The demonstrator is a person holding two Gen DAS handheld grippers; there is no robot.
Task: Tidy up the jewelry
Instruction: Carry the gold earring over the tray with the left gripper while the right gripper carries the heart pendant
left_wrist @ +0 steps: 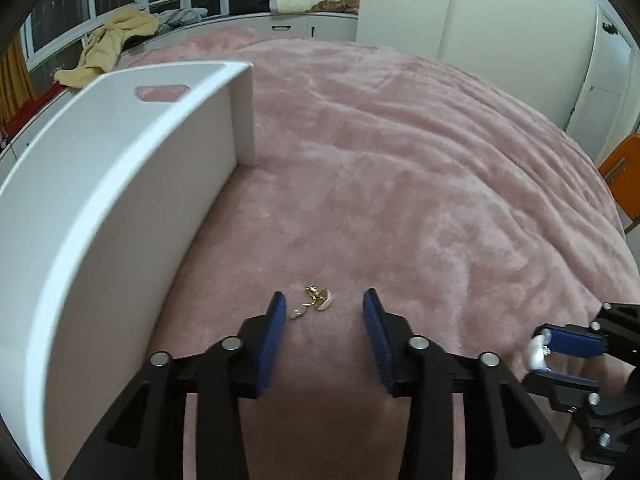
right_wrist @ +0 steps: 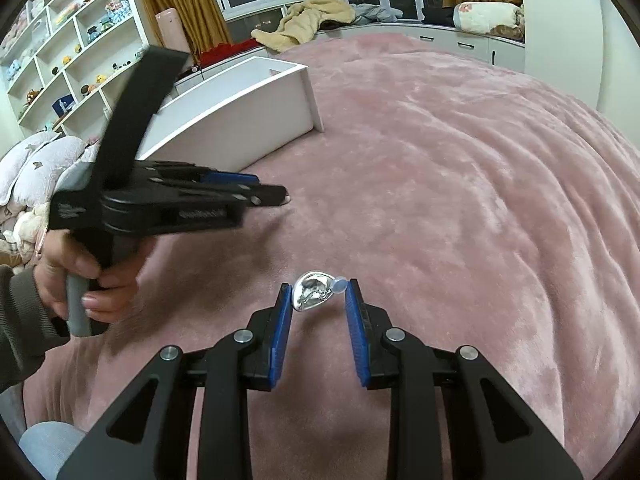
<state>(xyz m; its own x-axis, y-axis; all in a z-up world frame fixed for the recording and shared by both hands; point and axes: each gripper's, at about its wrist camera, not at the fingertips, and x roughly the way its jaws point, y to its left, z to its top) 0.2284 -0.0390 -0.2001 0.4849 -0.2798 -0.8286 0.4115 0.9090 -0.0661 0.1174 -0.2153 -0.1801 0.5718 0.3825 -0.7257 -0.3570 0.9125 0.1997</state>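
One gold earring (left_wrist: 316,302) between parted left tongs (left_wrist: 325,305); one silver earring (right_wrist: 314,291) between right tongs (right_wrist: 318,292).

Left wrist: low over the pink blanket (left_wrist: 400,152), facing the windows, white tray (left_wrist: 120,184) close alongside.
Right wrist: similarly low, same heading.
Shared: blanket, tray (right_wrist: 240,120), windowsill.

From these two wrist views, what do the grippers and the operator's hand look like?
Both the left gripper and the right gripper are matte black linkage frames with silver round pivot pins and blue ribbed finger pads. No cables visible. The left hand is bare, in a dark grey-brown sleeve, gripping a grey handle.
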